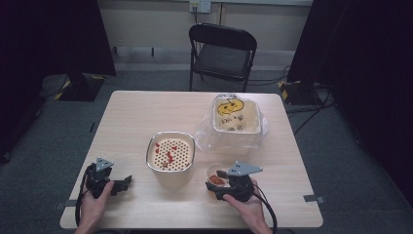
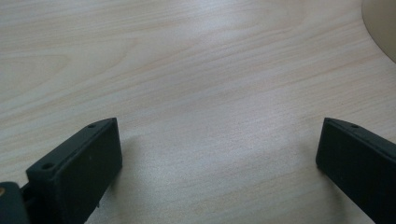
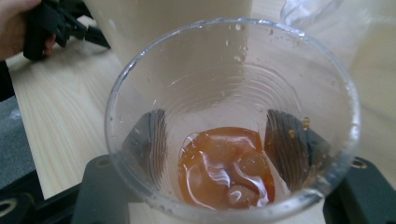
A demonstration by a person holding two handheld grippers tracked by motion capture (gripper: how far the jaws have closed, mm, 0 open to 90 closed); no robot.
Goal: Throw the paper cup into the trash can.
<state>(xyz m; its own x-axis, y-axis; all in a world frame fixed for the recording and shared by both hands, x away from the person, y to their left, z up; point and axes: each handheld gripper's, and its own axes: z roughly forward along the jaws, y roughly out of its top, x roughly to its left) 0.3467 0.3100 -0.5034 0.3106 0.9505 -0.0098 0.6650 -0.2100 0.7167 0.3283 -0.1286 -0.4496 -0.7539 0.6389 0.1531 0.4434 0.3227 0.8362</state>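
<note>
My right gripper [image 1: 217,184] is shut on a clear plastic cup [image 1: 215,176] near the table's front edge, just right of the cream pot. In the right gripper view the cup [image 3: 233,74] has its mouth towards the camera. Orange-brown jelly-like pieces [image 3: 226,170] lie at its bottom, and the right gripper [image 3: 222,140] has its two jaws pressed on the cup's sides. The cream pot [image 1: 170,173] carries a perforated insert with red bits [image 1: 168,157]. My left gripper [image 1: 122,183] rests at the front left, and the left gripper [image 2: 219,135] is open wide over bare wood.
A second steel-rimmed container [image 1: 236,114] with yellow contents sits in a clear plastic bag [image 1: 207,136] at the back right of the table [image 1: 146,107]. A black folding chair [image 1: 221,51] stands beyond the far edge. The pot's cream wall [image 2: 383,23] curves in ahead of the left gripper.
</note>
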